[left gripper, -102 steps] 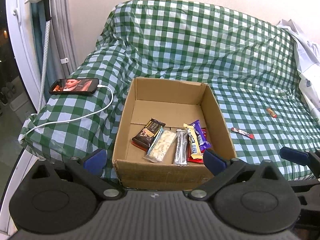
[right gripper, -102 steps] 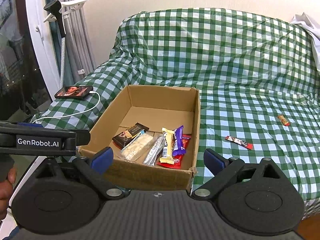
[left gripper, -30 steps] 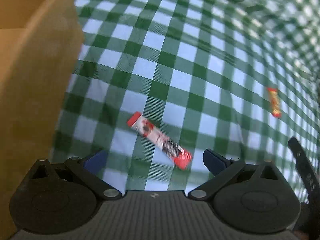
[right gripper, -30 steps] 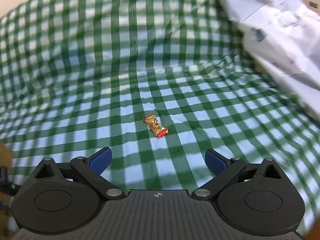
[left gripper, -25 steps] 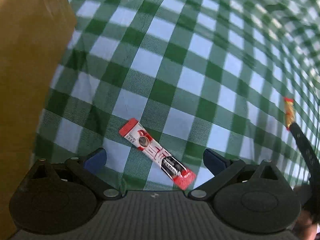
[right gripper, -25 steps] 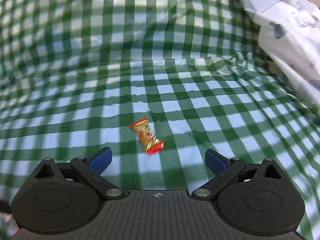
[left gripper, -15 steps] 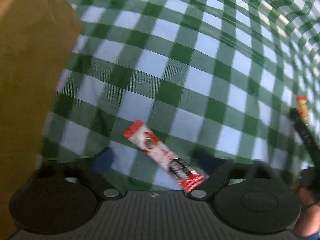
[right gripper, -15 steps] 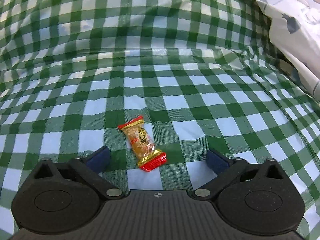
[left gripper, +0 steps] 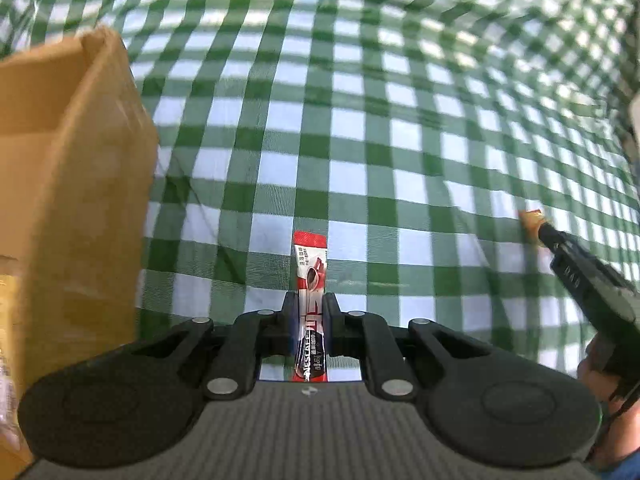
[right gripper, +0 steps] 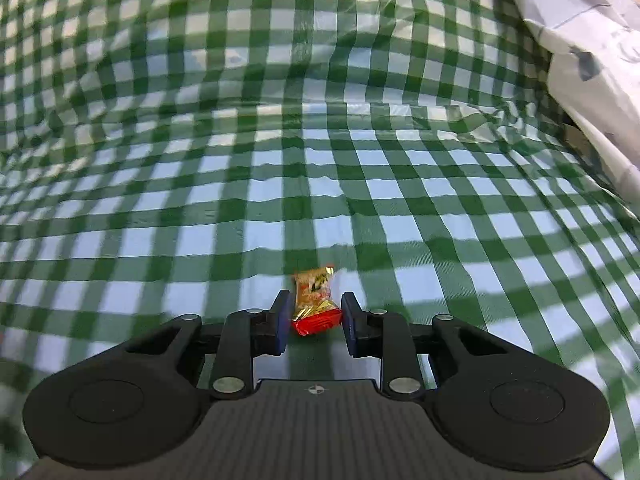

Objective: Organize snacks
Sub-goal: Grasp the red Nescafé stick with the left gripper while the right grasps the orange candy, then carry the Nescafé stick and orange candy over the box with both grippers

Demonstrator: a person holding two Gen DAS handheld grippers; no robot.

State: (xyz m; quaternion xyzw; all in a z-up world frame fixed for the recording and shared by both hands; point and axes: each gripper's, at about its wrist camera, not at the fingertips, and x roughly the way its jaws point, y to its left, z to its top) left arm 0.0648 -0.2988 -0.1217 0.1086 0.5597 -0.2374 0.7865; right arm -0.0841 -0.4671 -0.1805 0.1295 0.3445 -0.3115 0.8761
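Note:
My left gripper [left gripper: 310, 306] is shut on a red Nescafe stick sachet [left gripper: 310, 276], which points away from me over the green checked cloth [left gripper: 360, 140]. The cardboard box [left gripper: 72, 200] stands just to its left. My right gripper [right gripper: 312, 312] is closed around a small orange and red candy [right gripper: 314, 300]; the blue pads [right gripper: 349, 322] sit at its sides, the right one barely touching. In the left wrist view the right gripper [left gripper: 538, 230] appears at the right edge with the candy at its tip.
A white patterned sheet [right gripper: 592, 52] lies bunched at the far right of the bed. The checked cloth [right gripper: 280, 140] is wrinkled. A snack wrapper [left gripper: 6, 320] shows inside the box at the left edge.
Both grippers have closed from wide open. The left one now grips the sachet, turned straight along the fingers. The right one has moved onto the candy and closed around it.

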